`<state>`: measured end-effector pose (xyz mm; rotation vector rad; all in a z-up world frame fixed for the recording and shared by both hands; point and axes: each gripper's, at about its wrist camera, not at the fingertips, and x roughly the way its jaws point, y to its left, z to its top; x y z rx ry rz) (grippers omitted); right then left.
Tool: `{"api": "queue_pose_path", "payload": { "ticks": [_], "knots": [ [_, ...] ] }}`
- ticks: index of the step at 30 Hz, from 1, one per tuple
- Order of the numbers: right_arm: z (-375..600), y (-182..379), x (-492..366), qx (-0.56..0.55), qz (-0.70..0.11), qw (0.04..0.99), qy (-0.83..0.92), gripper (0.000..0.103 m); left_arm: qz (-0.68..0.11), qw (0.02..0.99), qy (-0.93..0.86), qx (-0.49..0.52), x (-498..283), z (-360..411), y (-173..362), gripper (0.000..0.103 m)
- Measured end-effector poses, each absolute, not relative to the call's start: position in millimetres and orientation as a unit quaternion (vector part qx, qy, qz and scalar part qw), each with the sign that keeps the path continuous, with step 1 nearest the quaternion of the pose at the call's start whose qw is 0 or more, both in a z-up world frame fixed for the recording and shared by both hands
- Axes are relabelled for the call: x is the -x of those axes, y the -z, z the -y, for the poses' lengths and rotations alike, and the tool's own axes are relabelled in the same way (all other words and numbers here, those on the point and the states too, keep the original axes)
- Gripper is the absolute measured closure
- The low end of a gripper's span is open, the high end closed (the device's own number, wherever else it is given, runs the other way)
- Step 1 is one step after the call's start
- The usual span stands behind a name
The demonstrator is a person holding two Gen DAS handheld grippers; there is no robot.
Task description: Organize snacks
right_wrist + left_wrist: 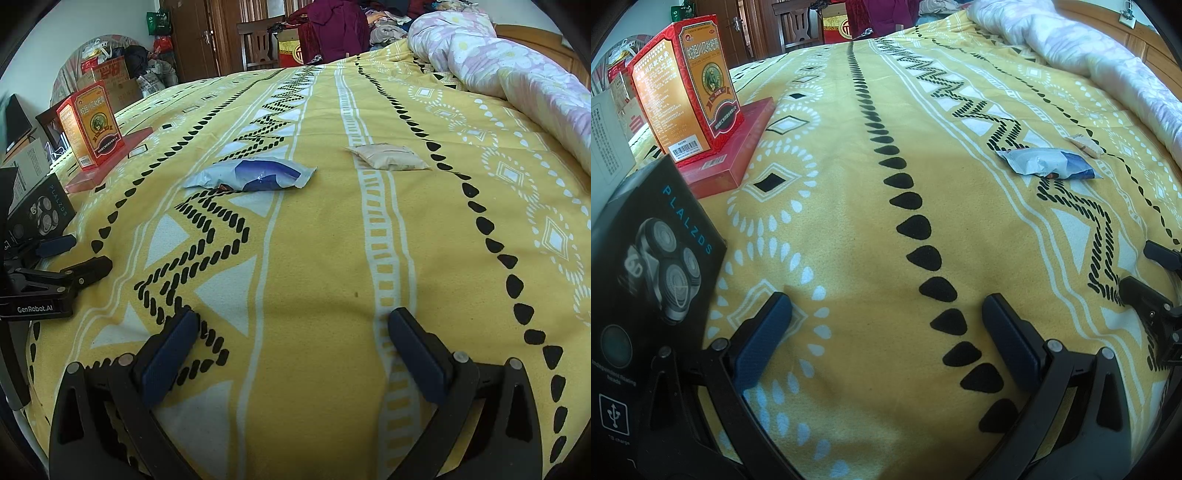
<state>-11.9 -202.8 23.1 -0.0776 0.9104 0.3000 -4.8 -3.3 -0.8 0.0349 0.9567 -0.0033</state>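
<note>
A blue and white snack packet (pixel 255 177) lies flat on the yellow patterned bedspread (pixel 325 258), with a small beige packet (pixel 388 157) to its right. Both sit well ahead of my right gripper (pixel 293 325), which is open and holds nothing. In the left wrist view the same blue and white packet (pixel 1049 164) and beige packet (pixel 1086 144) lie far to the right. My left gripper (pixel 886 310) is open over bare bedspread (pixel 849 221). The left gripper (pixel 74 254) also shows at the left edge of the right wrist view.
A red and orange medicine box (pixel 687 88) stands on a flat red box (pixel 738 147) at the left. A black shaver box (pixel 646 280) leans beside my left fingers. A rolled floral quilt (pixel 509 70) lies along the right. Furniture and clutter stand beyond the bed.
</note>
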Motion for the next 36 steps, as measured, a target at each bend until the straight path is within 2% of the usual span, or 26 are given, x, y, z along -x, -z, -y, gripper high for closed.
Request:
{"api": "queue_pose_path", "payload": {
  "ticks": [36],
  "knots": [
    [203.8, -19.2, 9.8, 0.035, -0.439, 0.886, -0.147, 0.0, -0.46, 0.888, 0.001, -0.017, 4.8, 3.2, 1.4, 0.0]
  ]
}}
